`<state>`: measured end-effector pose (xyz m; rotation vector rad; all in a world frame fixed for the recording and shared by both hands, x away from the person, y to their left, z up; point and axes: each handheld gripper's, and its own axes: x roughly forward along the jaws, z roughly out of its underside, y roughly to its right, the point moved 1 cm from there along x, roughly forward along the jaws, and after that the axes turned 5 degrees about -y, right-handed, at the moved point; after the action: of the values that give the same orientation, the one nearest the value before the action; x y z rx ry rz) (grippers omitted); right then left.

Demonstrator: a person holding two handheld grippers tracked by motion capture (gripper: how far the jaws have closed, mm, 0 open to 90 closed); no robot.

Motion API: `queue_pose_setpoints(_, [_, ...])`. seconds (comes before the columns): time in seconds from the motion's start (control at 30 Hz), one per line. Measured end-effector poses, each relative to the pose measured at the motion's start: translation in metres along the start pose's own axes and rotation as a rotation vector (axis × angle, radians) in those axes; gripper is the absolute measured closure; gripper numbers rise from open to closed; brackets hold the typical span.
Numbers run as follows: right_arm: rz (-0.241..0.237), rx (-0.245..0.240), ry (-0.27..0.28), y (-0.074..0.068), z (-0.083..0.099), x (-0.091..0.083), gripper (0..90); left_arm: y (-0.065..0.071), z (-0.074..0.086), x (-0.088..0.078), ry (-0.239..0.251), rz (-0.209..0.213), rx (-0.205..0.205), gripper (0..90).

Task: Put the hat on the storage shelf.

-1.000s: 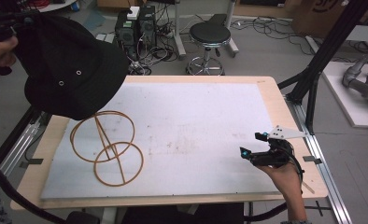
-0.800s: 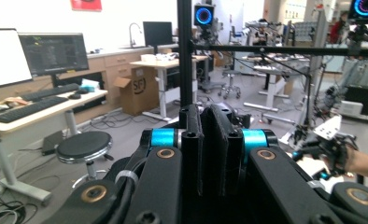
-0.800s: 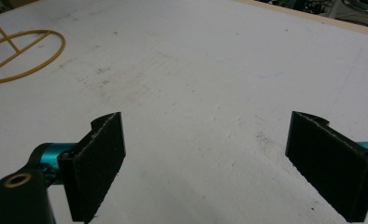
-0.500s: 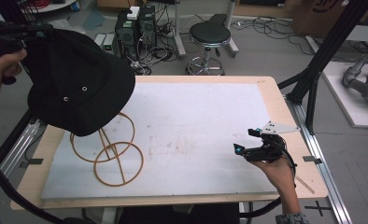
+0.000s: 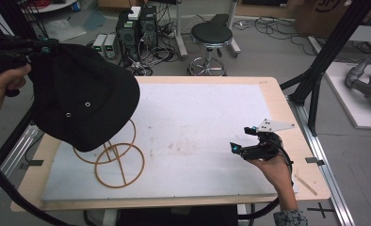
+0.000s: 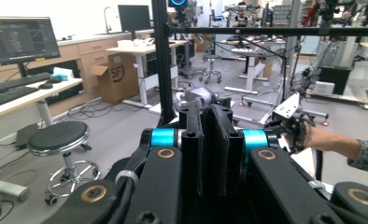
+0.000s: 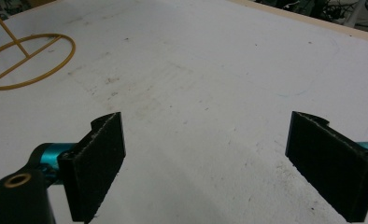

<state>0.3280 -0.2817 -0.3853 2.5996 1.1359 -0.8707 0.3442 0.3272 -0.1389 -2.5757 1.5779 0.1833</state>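
Black fabric cap [image 5: 82,99], domed with metal eyelets, hangs clamped in the left tongs [image 5: 41,47] above a yellow wire hoop stand [image 5: 112,153] on the scuffed white worktop [image 5: 197,117]. Right tongs [image 5: 242,141] hover low, jaws apart.

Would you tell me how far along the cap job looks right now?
Done: the black cap is off the table. In hand: the left gripper holds it by the edge above the yellow wire stand. Left: probably seating it on the stand; the right gripper rests open, empty.
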Motion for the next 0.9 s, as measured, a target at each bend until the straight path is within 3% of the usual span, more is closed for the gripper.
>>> queue_pose_setpoints(0.33, [-0.010, -0.008, 0.001, 0.000, -0.003, 0.004, 11.7, 0.009, 0.006, 0.004, -0.005, 0.027, 0.013, 82.6])
queue_pose_setpoints(0.6, [-0.006, -0.015, 0.005, 0.000, -0.002, 0.003, 11.7, 0.007, 0.014, 0.009, -0.025, 0.085, 0.038, 82.5])
queue_pose_setpoints(0.9, [0.000, -0.007, 0.002, 0.000, 0.001, 0.000, 11.7, 0.004, 0.023, 0.016, -0.038, 0.117, 0.035, 82.4])
